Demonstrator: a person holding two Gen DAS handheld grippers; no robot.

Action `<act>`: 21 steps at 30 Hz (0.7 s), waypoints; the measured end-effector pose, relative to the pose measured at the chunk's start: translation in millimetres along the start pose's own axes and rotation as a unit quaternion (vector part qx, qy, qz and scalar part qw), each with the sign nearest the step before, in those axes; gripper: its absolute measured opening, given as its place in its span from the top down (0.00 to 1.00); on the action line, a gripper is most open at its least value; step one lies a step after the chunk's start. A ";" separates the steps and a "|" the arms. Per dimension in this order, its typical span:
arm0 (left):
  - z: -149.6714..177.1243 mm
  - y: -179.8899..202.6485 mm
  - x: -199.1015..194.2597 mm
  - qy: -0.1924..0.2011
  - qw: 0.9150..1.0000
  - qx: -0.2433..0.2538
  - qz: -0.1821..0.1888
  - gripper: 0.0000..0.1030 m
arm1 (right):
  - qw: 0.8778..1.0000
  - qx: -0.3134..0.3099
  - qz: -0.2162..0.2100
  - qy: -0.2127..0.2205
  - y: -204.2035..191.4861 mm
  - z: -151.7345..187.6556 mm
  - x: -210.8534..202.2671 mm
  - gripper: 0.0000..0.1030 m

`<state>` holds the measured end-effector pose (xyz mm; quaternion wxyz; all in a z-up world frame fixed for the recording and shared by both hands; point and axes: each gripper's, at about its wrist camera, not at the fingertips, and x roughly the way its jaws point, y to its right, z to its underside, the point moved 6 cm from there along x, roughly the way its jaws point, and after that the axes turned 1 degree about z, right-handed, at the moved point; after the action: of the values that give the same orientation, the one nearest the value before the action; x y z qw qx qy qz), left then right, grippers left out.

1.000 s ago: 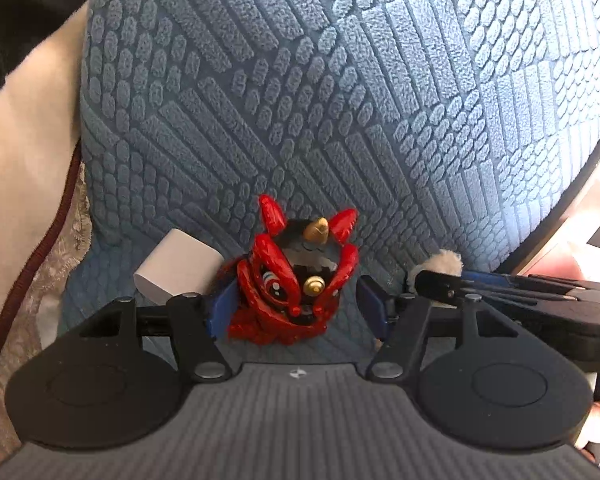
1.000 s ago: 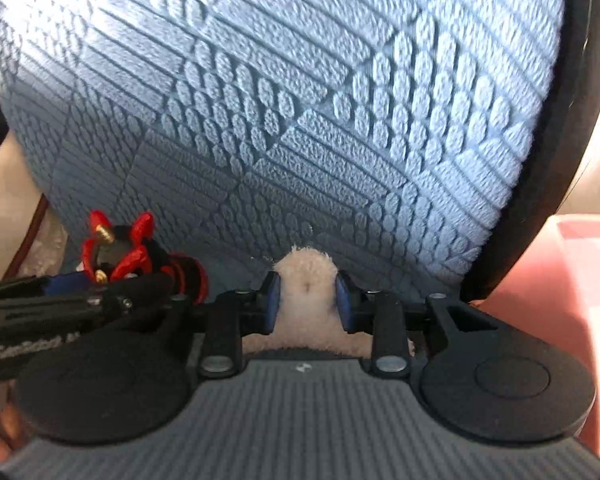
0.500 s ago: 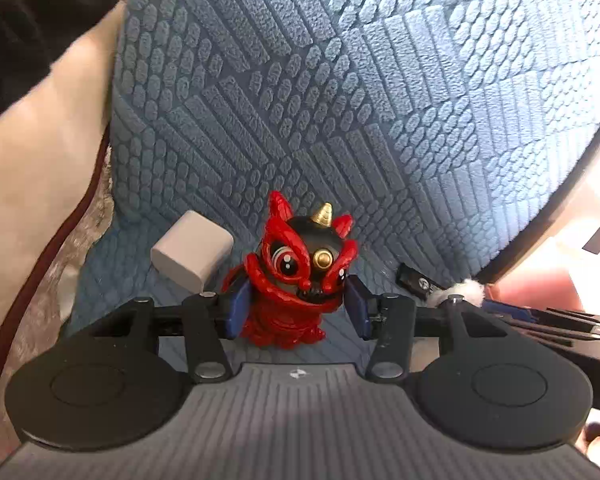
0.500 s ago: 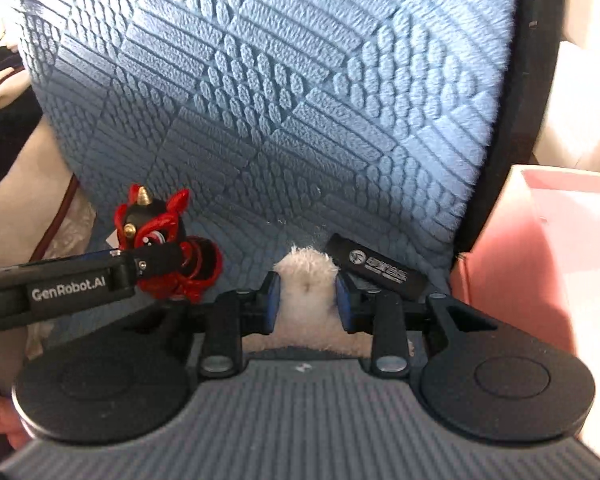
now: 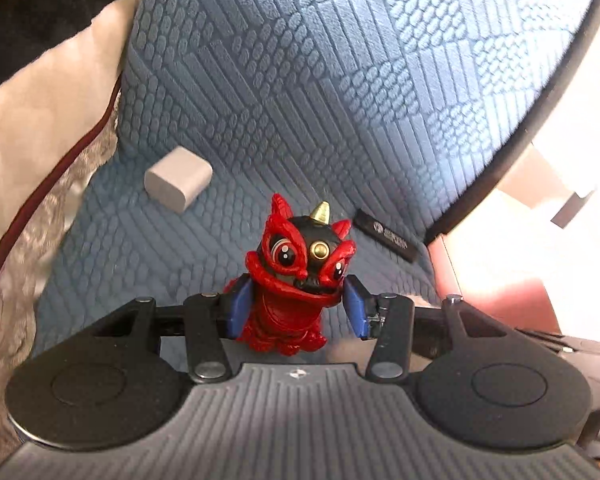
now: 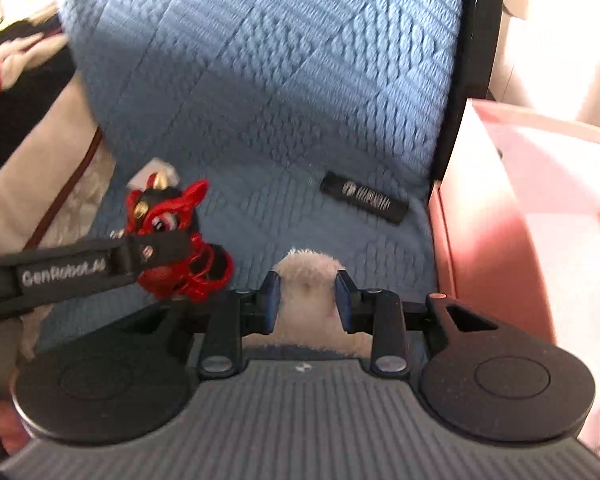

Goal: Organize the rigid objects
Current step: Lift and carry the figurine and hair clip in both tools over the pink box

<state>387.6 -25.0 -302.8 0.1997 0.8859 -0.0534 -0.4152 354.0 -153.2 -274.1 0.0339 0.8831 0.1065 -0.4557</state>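
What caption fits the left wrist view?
Left gripper holds a red figurine above a blue cushion.

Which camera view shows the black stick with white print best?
The right wrist view: the black stick lies whole and unblocked on the blue cushion, beside the pink box, though its print is blurred. The left wrist view shows it too, smaller and near the edge.
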 end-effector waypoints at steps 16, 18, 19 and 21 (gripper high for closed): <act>50.6 -15.1 -44.8 -0.024 0.999 -0.048 -0.002 0.46 | 0.998 0.043 -0.043 0.027 16.5 19.4 -28.4 0.72; 50.4 -15.9 -43.9 -0.028 0.998 -0.050 -0.002 0.42 | 0.998 0.039 -0.036 0.034 15.3 13.2 -24.8 0.72; 50.5 -16.6 -42.5 -0.032 0.998 -0.054 0.000 0.38 | 0.998 0.040 -0.031 0.037 15.4 9.6 -22.5 0.71; 50.5 -17.7 -41.2 -0.036 0.997 -0.063 0.006 0.32 | 0.998 0.045 -0.025 0.039 16.7 3.6 -16.9 0.71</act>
<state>321.3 -13.7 -309.5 0.2551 0.8559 -0.0393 -0.4482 345.3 -172.7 -263.1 -0.0217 0.8980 0.1089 -0.4257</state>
